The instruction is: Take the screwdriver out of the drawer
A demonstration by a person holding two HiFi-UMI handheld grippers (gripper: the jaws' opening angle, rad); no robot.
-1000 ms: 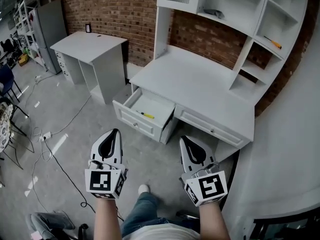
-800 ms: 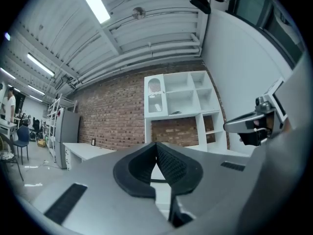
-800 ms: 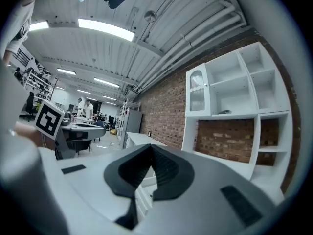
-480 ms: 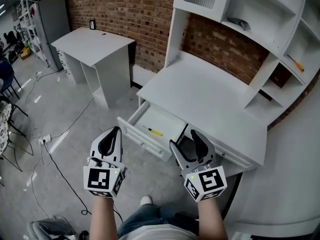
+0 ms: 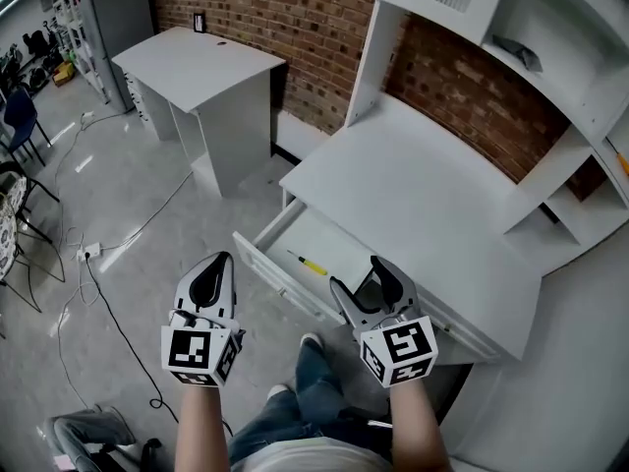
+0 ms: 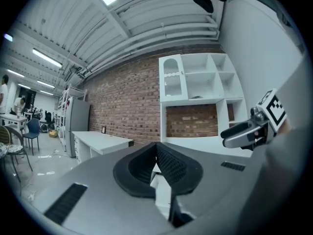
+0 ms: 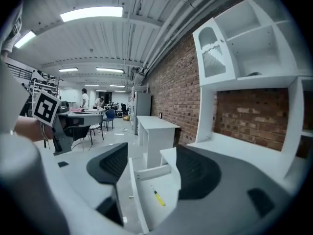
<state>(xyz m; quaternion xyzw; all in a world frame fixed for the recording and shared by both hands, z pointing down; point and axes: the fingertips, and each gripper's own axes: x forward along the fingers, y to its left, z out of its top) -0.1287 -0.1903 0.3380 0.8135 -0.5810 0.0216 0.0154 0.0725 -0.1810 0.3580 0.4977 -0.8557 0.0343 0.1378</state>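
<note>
The right tool [image 5: 359,278] has just opened its jaws from shut to wide, and nothing is between the pads. The left tool [image 5: 220,262] is closed and empty. Both tools have moved closer to the open drawer [image 5: 283,285] of the desk [image 5: 413,180]. The screwdriver [image 5: 309,265] lies loose on the drawer floor, ahead of the right tool and in line with its gap. Judgement: the right tool is prepared for the pick

Screwdriver [image 5: 308,264]: yellow handle. Drawer [image 5: 336,244], table [image 5: 413,185]: white. Brick wall [image 5: 295,8] at 12: red-brown. Left gripper [image 5: 218,262] & right gripper [image 5: 359,275]: white, blk/wht square markers.
</note>
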